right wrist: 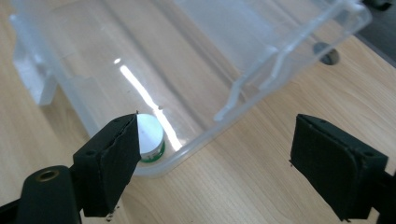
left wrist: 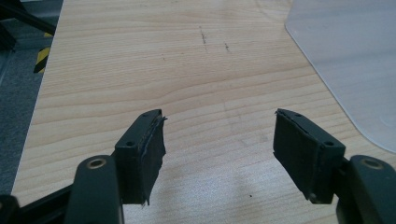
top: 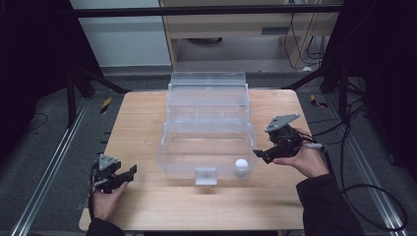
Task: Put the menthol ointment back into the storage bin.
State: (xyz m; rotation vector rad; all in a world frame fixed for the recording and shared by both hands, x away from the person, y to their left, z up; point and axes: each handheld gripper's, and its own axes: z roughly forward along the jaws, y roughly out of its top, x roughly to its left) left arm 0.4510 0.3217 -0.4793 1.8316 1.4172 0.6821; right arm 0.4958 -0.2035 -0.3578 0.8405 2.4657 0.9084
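Nearest the person, the left gripper [top: 118, 174] rests released on the counter [top: 147, 137], well left of the clear tiered organiser box [top: 206, 128]. The right gripper [top: 268, 153] hovers just beside the box's right front corner, jaws spread, empty. Inside that corner stands a small white-capped bottle [right wrist: 150, 136]. To lift it cleanly, I'd come over the wall from above and pinch the cap squarely.

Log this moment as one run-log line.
left gripper: open, empty | right gripper: open, beside clear box | white bottle: inside box
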